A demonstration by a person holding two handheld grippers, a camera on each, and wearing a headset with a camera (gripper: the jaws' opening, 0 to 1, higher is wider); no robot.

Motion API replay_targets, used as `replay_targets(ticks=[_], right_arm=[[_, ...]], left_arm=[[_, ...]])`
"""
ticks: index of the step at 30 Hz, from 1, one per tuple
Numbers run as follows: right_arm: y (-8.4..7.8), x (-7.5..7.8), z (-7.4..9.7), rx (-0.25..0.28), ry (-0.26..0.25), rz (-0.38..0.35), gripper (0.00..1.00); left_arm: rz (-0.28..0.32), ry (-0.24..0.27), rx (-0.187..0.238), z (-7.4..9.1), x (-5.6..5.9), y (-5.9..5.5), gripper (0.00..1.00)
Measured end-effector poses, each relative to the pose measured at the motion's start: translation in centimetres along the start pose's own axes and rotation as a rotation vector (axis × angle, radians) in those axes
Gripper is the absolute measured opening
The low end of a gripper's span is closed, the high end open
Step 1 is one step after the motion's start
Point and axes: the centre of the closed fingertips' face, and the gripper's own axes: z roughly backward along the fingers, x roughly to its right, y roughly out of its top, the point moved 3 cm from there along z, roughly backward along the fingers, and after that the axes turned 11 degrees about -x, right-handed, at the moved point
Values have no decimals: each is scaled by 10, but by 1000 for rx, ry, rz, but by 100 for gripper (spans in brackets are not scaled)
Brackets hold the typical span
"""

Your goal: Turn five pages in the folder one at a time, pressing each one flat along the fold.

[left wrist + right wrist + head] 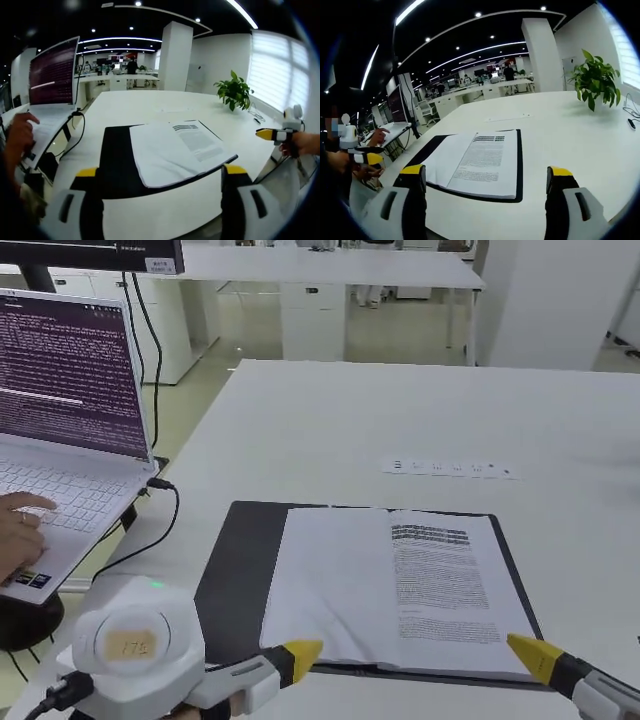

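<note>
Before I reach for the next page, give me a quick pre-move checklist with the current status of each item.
1. Folder lying open on the table: ok.
2. Left gripper open and holding nothing: ok.
3. Right gripper open and holding nothing: ok.
4. Both grippers short of the folder's near edge, not touching the printed page: ok.
5. Pages pressed flat along the fold: cannot tell.
6. Laptop cable apart from the folder: ok.
</note>
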Motion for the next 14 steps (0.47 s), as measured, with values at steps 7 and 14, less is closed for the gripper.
replay_targets(ticks=[7,14], right_arm=[[-1,1,-2,-6,-9,-5,100],[2,1,-4,-2,-16,-5,100]], left_arm=[[27,-27,-3,-9,0,5,99],[54,-50,-14,-20,-1,9,99]])
